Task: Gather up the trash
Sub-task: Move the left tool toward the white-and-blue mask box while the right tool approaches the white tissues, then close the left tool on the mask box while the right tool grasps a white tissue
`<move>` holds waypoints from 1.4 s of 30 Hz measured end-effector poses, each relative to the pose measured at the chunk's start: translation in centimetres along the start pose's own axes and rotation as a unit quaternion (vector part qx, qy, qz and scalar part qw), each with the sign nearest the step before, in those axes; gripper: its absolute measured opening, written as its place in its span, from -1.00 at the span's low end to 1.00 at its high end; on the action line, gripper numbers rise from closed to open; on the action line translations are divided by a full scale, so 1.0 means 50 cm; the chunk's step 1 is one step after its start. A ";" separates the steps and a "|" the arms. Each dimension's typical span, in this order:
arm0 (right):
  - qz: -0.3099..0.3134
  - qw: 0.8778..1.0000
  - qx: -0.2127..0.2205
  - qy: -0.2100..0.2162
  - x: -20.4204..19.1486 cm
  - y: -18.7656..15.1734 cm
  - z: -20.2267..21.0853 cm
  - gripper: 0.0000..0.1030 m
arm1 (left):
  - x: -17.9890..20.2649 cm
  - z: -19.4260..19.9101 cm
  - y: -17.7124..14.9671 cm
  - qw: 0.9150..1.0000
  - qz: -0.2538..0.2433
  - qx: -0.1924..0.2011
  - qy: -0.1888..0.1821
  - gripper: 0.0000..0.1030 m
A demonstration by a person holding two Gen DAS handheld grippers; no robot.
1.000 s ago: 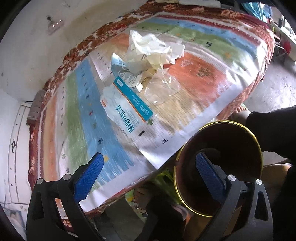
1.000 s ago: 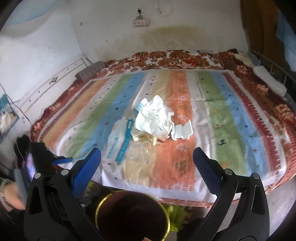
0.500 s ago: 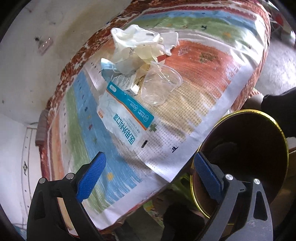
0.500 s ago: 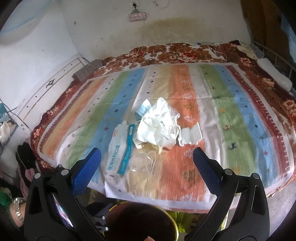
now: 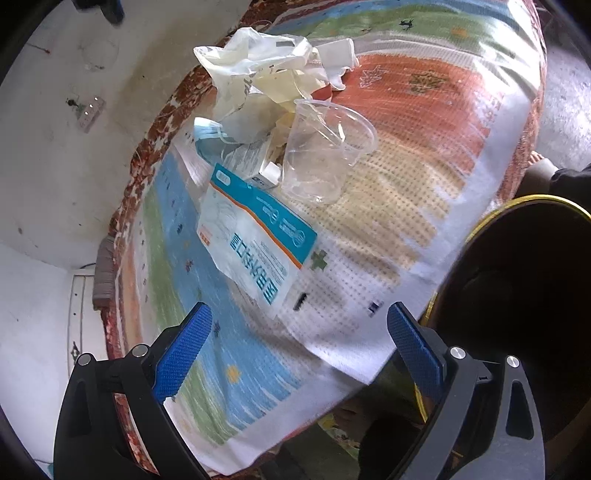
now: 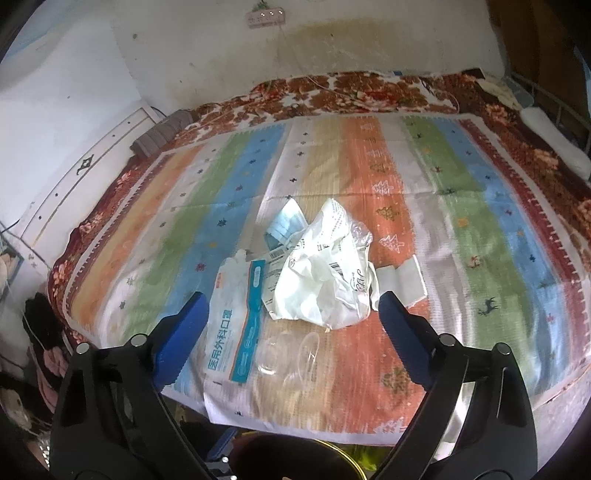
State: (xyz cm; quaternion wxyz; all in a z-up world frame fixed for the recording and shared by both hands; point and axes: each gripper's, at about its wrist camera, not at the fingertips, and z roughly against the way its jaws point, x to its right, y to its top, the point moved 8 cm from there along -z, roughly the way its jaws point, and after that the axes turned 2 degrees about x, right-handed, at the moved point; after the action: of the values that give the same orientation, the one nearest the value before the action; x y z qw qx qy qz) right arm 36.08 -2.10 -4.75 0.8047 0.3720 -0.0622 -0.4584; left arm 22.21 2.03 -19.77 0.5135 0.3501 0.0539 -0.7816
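Observation:
A pile of trash lies on the striped bedcover [image 6: 461, 221]: a white and blue mask packet [image 5: 255, 236] [image 6: 232, 325], a clear plastic cup [image 5: 325, 155] [image 6: 288, 354] on its side, a crumpled white plastic bag [image 5: 258, 77] [image 6: 325, 277], a folded blue mask [image 6: 286, 225] and a white paper piece [image 6: 404, 280]. A dark bin with a gold rim [image 5: 524, 295] [image 6: 295, 458] stands below the bed's near edge. My left gripper [image 5: 295, 339] is open and empty, just short of the packet. My right gripper [image 6: 291, 325] is open and empty above the packet and cup.
A floral blanket [image 6: 369, 92] covers the bed under the striped cover. White walls stand behind and to the left, with a power strip [image 6: 266, 16]. A grey folded cloth [image 6: 159, 136] lies at the bed's far left corner. A dark sleeve [image 5: 569, 177] shows at right.
Both grippers have moved closer to the trash pile, which now looks larger in both views. The jaws stay open. The bin has slid toward the frame edges.

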 end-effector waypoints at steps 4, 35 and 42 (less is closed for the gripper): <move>-0.005 1.000 -0.007 -0.004 0.004 0.009 -0.034 0.56 | -0.010 -0.015 0.008 1.000 0.009 -0.002 0.009 0.76; 0.027 1.000 -0.013 0.004 0.020 0.030 -0.047 -0.94 | -0.068 0.014 0.036 0.994 0.090 0.023 -0.058 -0.96; 0.018 1.000 -0.003 0.017 0.033 0.025 0.002 -0.95 | -0.151 0.072 0.040 0.966 0.221 0.043 -0.124 -0.97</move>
State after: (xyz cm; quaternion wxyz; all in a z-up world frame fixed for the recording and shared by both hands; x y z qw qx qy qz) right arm 37.86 -3.04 -4.25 0.8151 0.3760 -0.0544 -0.4375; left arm 23.84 5.28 -11.95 0.6610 0.2752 -0.1225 -0.6873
